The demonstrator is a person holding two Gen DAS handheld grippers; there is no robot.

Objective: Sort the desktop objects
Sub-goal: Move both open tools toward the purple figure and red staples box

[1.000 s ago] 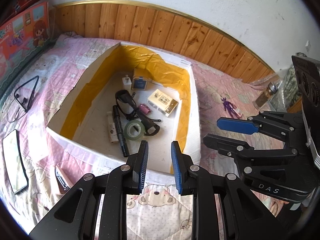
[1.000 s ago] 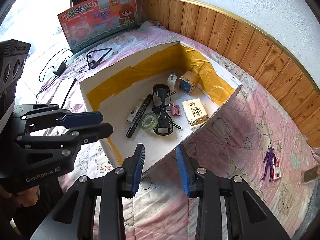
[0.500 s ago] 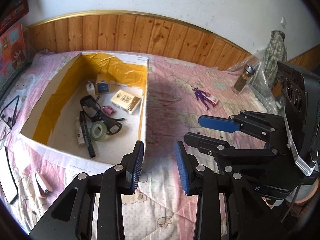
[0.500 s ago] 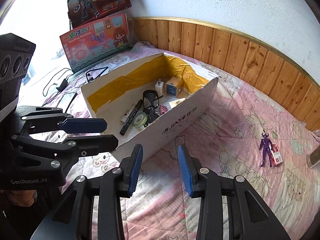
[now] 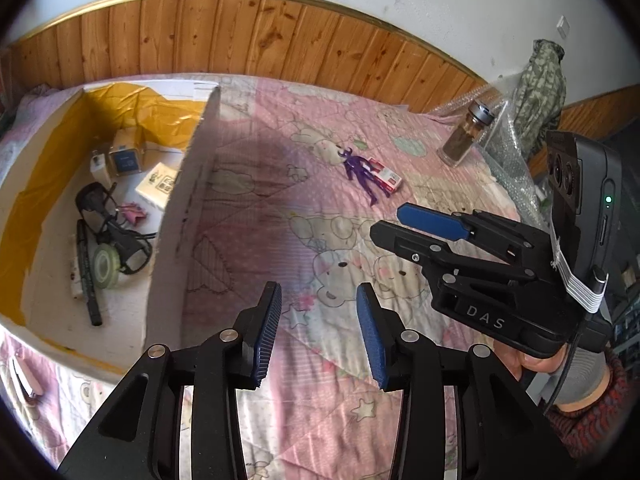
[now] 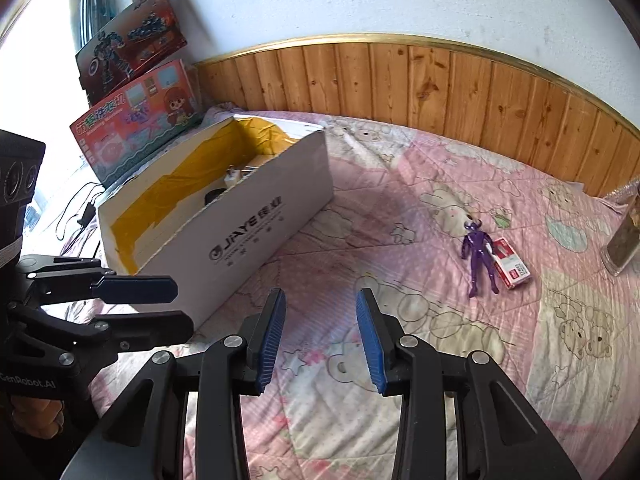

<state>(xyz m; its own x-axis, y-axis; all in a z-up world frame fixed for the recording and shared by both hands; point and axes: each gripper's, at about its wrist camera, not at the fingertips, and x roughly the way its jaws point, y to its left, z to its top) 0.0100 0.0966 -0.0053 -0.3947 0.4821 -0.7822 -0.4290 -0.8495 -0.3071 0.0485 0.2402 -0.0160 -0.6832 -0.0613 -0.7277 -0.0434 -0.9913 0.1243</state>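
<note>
Left wrist view: the left hand-held gripper (image 5: 319, 330) hovered empty over the pink quilt (image 5: 280, 184), its jaws opening. A purple toy figure (image 5: 362, 172) lay ahead beside a small red-and-white box (image 5: 385, 175), right of the white cardboard box (image 5: 168, 240).

Right wrist view: the right hand-held gripper (image 6: 321, 336) was parted, gripping nothing; the figure (image 6: 478, 256) lay well ahead to its right.

Left gripper (image 5: 318, 334), its jaws opening and empty, hangs beside cardboard box (image 5: 170, 216).

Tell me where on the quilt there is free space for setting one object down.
Free: the pink quilt between the white box and the purple figure. Crowded: inside the box near the tape roll and beside the red pack.
</note>
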